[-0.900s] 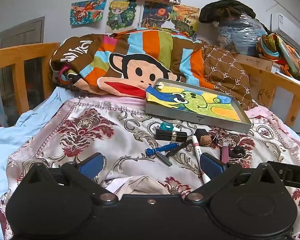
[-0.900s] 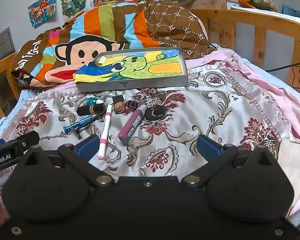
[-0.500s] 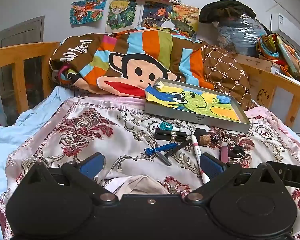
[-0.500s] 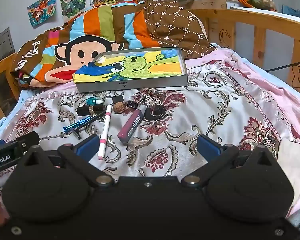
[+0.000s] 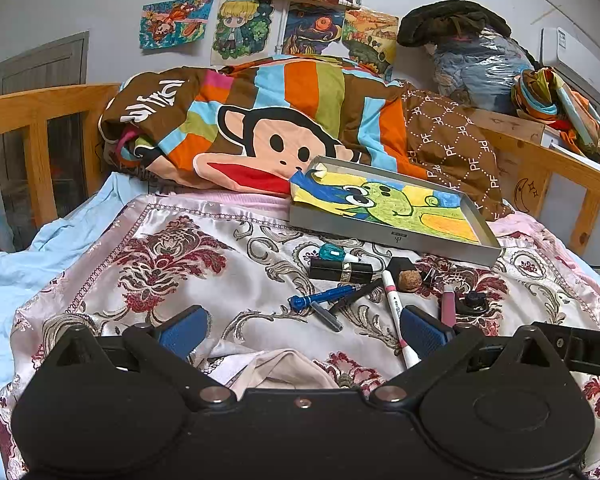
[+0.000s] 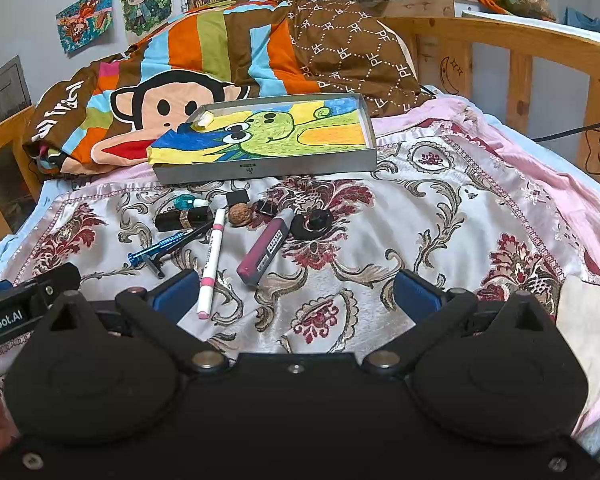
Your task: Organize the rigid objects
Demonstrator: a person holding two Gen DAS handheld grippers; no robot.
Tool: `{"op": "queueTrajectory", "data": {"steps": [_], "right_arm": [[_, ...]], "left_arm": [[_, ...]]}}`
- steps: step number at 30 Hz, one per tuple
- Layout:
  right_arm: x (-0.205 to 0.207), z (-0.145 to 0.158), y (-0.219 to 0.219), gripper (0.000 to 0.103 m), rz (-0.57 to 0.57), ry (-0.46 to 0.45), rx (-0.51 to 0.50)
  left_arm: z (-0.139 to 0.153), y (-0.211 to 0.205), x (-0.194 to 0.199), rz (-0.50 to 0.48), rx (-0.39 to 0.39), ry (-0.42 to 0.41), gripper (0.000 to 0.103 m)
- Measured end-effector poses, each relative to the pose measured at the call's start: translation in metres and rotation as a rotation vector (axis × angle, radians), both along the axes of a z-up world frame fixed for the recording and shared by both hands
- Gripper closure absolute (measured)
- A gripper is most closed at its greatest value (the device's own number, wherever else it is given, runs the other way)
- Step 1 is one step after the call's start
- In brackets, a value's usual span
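Observation:
A grey metal tray (image 6: 260, 168) (image 5: 392, 236) lined with a colourful drawing rests on the bed below the monkey blanket. In front of it lie small items: a pink-tipped white marker (image 6: 212, 260) (image 5: 394, 308), a maroon tube (image 6: 266, 248) (image 5: 448, 306), a blue razor (image 6: 162, 248) (image 5: 324, 296), a black lipstick (image 6: 182, 218) (image 5: 340, 270), a walnut (image 6: 240, 215) (image 5: 410, 280), a black round cap (image 6: 312, 224) and a teal bottle (image 6: 188, 202). My left gripper (image 5: 302, 326) and right gripper (image 6: 296, 296) are both open and empty, hovering near the items.
The striped monkey blanket (image 5: 268, 132) is heaped behind the tray. Wooden bed rails (image 6: 520, 52) (image 5: 28, 112) run along both sides. A beige cloth (image 5: 284, 368) lies under the left gripper. The other gripper's arm (image 6: 24, 304) shows at the left edge.

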State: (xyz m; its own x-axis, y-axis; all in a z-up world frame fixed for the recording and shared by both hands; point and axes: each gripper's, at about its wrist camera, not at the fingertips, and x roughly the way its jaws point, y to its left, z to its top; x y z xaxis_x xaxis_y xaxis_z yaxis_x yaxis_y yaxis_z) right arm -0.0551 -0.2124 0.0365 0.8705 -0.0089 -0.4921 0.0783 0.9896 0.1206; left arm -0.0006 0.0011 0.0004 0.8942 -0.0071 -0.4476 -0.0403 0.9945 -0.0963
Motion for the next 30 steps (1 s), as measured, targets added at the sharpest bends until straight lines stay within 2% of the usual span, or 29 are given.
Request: {"op": "queueTrajectory", "data": {"steps": [30], "right_arm": [[-0.0006, -0.0005, 0.0, 0.0, -0.002, 0.001, 0.007]], "left_arm": [[0.001, -0.0018, 0.0007, -0.001, 0.0, -0.002, 0.001]]}}
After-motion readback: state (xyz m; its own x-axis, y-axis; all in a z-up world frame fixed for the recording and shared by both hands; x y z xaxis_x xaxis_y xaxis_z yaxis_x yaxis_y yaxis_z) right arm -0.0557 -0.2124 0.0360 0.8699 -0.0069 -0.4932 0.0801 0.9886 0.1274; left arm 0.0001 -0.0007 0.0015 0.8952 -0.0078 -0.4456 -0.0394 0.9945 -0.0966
